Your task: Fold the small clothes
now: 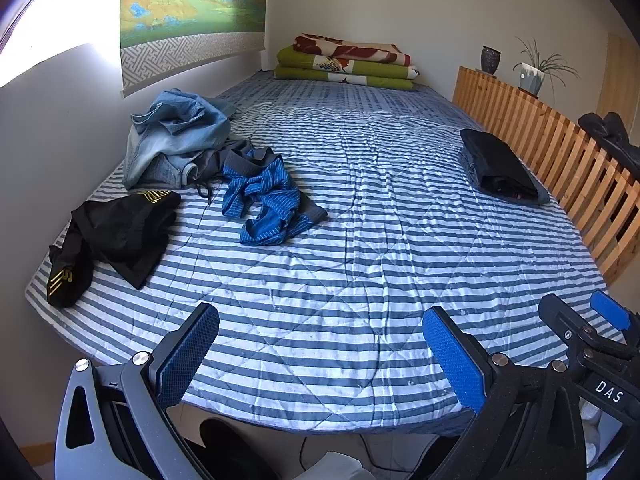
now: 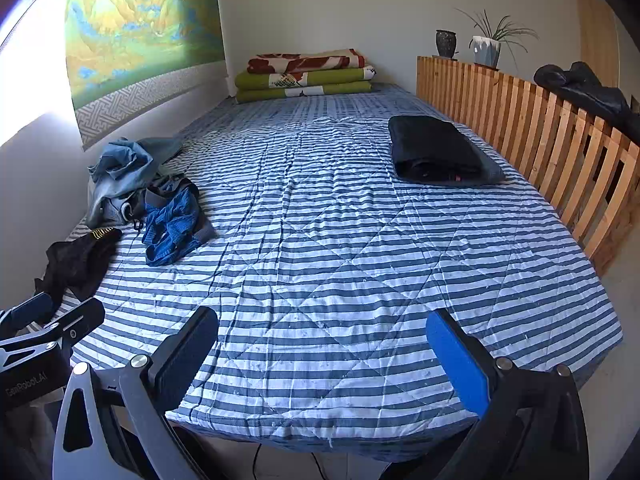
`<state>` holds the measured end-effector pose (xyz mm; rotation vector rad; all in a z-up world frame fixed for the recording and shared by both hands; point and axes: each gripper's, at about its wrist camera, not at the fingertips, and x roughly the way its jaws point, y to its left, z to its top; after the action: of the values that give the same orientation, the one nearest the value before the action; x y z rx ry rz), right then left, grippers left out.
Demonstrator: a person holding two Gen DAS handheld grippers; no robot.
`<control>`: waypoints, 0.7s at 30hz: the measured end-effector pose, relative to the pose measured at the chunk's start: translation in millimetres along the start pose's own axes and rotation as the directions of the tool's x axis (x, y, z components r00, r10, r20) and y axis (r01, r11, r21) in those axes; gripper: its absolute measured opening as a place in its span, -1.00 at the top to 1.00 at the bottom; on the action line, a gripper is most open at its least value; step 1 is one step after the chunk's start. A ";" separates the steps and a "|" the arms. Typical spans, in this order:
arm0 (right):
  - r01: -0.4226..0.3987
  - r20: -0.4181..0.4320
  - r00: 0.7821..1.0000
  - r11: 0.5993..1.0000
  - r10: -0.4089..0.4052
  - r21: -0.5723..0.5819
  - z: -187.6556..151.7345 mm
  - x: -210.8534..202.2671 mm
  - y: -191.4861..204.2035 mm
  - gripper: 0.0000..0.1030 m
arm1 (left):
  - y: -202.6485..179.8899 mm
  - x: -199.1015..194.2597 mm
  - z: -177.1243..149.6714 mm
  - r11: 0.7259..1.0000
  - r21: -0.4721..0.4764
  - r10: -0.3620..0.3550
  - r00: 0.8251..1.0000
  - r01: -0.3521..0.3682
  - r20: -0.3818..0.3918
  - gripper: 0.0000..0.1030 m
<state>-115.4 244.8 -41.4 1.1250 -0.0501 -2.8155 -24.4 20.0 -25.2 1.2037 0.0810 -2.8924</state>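
On the striped bed [image 1: 360, 240] [image 2: 340, 260] lie crumpled small clothes at the left: a black garment with gold lettering [image 1: 116, 232] [image 2: 80, 260], blue striped underwear [image 1: 268, 204] [image 2: 172, 224], and a heap of denim and grey pieces [image 1: 176, 136] [image 2: 120, 176]. A folded dark stack [image 1: 500, 168] [image 2: 436, 150] rests at the right, near the slatted rail. My left gripper [image 1: 320, 356] hangs open over the bed's near edge, nothing between its blue pads. My right gripper [image 2: 322, 356] is likewise open and empty beside it; its fingertips [image 1: 608, 310] show at the left wrist view's right edge.
A wooden slatted rail [image 1: 560, 152] [image 2: 520, 120] runs along the bed's right side, with a dark cloth [image 2: 588, 92] draped over it. Folded blankets [image 1: 348, 62] [image 2: 308, 74] are stacked at the far end. A wall with a hanging picture [image 1: 192, 12] borders the left.
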 end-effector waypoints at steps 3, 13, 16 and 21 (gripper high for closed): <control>-0.001 0.001 1.000 1.000 0.001 -0.005 0.5 -0.2 1.2 -0.99 | -1.5 0.8 0.5 1.000 0.004 -0.003 1.000 0.003 0.000 -1.00; -0.001 0.002 1.000 1.000 0.001 -0.014 2.1 -0.4 2.5 -0.99 | -5.5 2.3 1.2 1.000 0.010 -0.006 1.000 0.006 0.001 -1.00; -0.002 0.002 1.000 1.000 0.002 -0.013 2.0 -0.5 2.4 -0.99 | -5.4 2.3 1.2 1.000 0.009 -0.004 1.000 0.004 0.003 -1.00; -0.004 0.004 1.000 1.000 0.004 -0.016 2.0 -0.4 3.4 -0.99 | -4.3 2.1 1.8 1.000 0.008 -0.004 1.000 0.004 0.002 -1.00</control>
<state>-116.2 241.5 -39.4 1.1146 -0.0298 -2.8091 -27.3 24.3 -25.2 1.2030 0.0722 -2.9005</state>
